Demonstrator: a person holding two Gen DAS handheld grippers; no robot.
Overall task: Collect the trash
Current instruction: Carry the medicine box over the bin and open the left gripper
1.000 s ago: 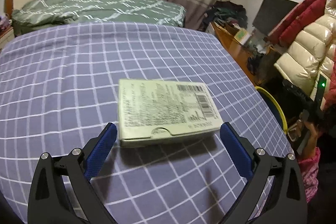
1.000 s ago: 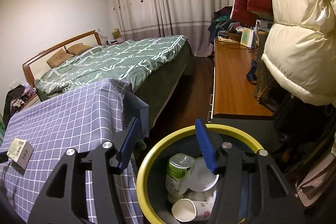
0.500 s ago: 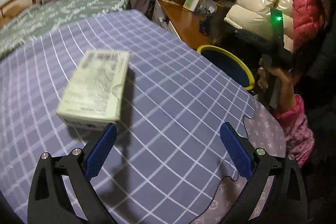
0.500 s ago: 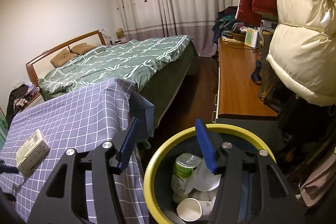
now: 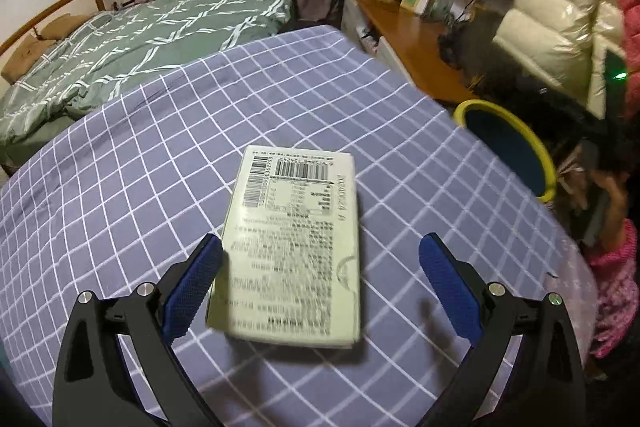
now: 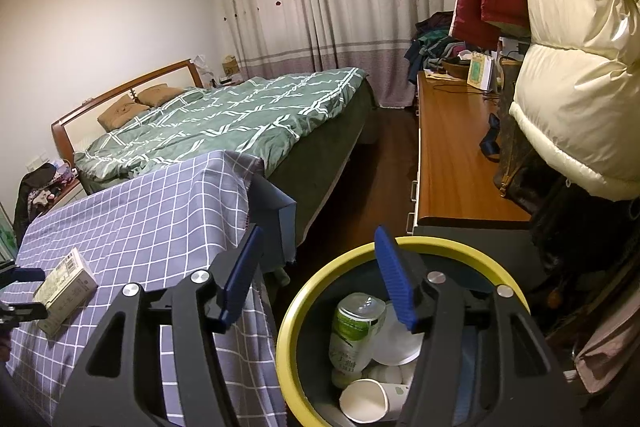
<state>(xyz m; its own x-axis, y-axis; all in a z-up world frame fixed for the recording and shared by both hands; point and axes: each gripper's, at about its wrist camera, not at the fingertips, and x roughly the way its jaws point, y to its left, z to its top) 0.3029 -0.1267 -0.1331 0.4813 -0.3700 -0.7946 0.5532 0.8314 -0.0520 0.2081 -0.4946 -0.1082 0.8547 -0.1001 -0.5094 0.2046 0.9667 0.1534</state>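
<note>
A pale green carton (image 5: 296, 227) with barcodes lies flat on the purple checked tablecloth (image 5: 160, 147), lengthwise between the fingers of my left gripper (image 5: 320, 247). That gripper is open: the left pad sits next to the carton's side and the right pad stands well clear. In the right wrist view the carton (image 6: 66, 291) lies near the left edge. My right gripper (image 6: 318, 233) hovers over the yellow-rimmed bin (image 6: 285, 323); its jaws are opening with nothing between them. Inside the bin are a green can (image 6: 356, 327) and paper cups (image 6: 366, 401).
The bin (image 5: 500, 111) stands past the table's right edge, beside a person's pink sleeve (image 5: 612, 267). A green bed (image 6: 240, 115) lies behind the table. A wooden desk (image 6: 452, 155) and hanging puffy coats (image 6: 572, 87) line the right side.
The left gripper has swung round the carton, which lay crosswise ahead and now lies lengthwise between the fingers. In the right wrist view the carton has turned and shifted slightly right. The right jaws stand a little wider.
</note>
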